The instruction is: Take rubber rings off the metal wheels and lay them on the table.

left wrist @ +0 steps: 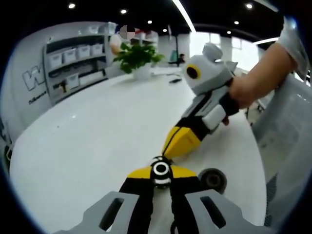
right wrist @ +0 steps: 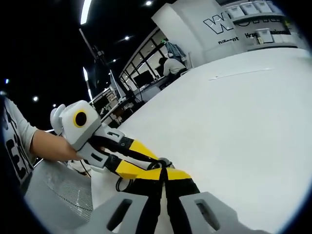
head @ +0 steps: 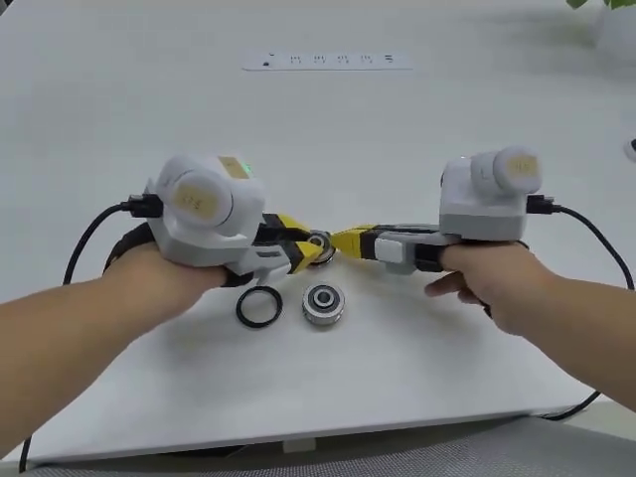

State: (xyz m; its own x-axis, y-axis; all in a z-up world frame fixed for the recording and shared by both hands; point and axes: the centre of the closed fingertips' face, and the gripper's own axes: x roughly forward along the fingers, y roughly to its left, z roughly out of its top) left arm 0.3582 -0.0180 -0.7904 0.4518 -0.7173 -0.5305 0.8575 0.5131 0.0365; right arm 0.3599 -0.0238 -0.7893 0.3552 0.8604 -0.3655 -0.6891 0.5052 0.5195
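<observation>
Just above the table [head: 417, 129] the left gripper [head: 306, 251] pinched a metal wheel [head: 320, 241] while the right gripper [head: 343, 241], jaws pressed together, met its rim, mid-peel I'd say, needing a steady outward pull before laying another beside the freed rubber ring [head: 258, 306]

partial wall lettering [right wrist: 222, 22] "wo…", smaller line beneath too blurred

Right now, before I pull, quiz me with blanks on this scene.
The left gripper clamps a small metal wheel between its ___-tipped jaws. On the white table, the loose black rubber ring lies ___ of the second metal wheel in the head view. The right gripper's jaws are ___.
Missing: yellow; left; shut.
</observation>
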